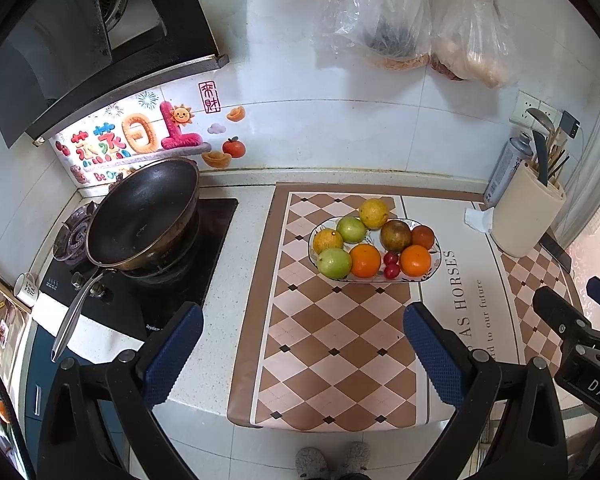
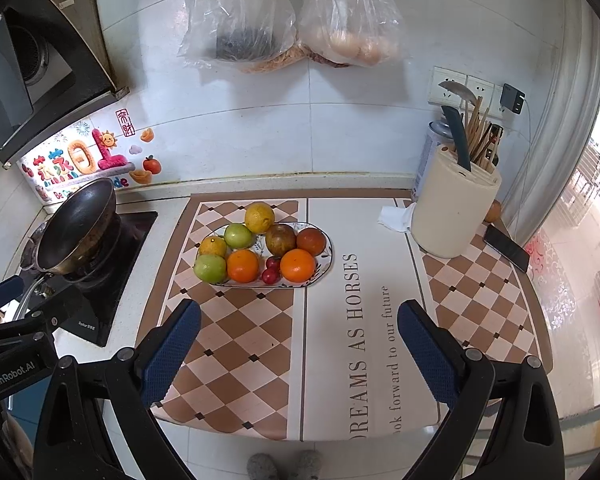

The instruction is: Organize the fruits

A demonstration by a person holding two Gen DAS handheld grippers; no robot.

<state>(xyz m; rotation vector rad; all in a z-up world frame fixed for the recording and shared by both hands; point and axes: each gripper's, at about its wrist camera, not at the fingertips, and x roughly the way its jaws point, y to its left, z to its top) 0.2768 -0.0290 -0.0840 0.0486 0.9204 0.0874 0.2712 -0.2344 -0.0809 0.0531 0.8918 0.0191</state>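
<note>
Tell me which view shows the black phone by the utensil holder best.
The right wrist view: the flat black phone lies fully visible on the checkered mat, right of the cream cylindrical utensil holder. The left wrist view shows only a dark sliver beside the holder.

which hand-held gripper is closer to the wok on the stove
Left. The left hand-held gripper hovers open just right of the wok; the right hand-held gripper hovers open farther right, past the fruit plate.
</note>
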